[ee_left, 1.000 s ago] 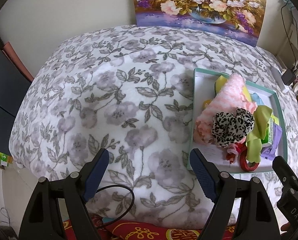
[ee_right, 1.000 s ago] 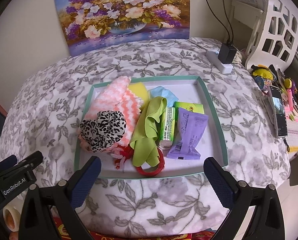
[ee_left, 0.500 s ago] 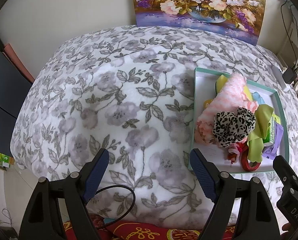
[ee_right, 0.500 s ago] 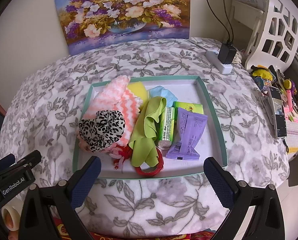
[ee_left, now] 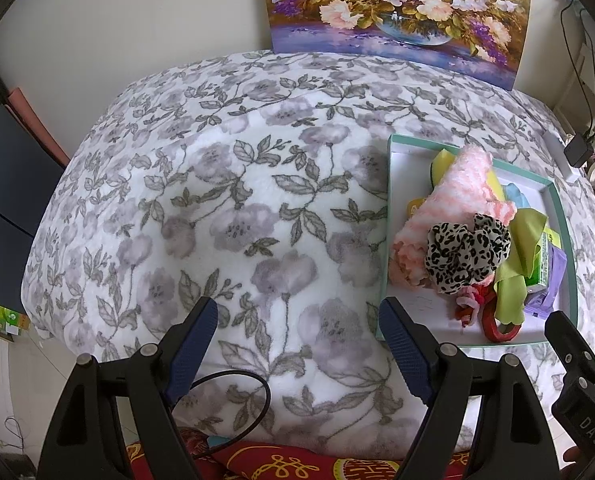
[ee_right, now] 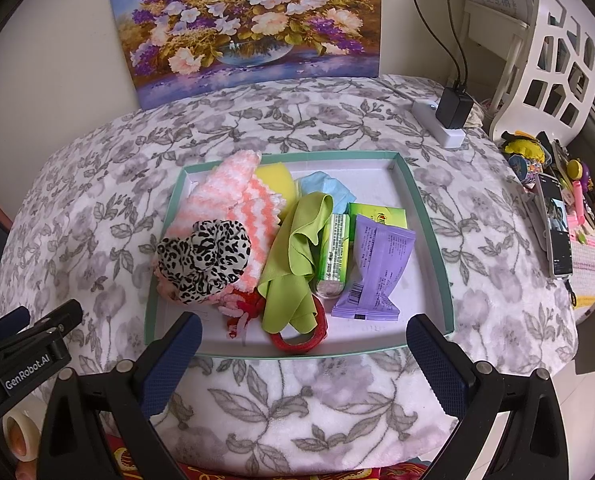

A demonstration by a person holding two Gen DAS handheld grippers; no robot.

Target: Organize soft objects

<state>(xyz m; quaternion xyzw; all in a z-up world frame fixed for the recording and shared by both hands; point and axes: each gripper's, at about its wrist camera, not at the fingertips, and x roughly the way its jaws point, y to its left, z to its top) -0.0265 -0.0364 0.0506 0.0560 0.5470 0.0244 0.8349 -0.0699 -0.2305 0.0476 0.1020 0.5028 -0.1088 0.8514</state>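
We hold the left gripper (ee_left: 297, 344) and right gripper (ee_right: 303, 354) spread wide, both empty. The soft objects, leopard scrunchie (ee_right: 203, 258) and pink knit cloth (ee_right: 233, 192), lie left in the tray (ee_right: 431, 224).

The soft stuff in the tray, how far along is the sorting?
Nothing looks sorted yet. The leopard scrunchie, pink knit and green cloth lie heaped in the tray. Both the left gripper and right gripper hang open and empty.
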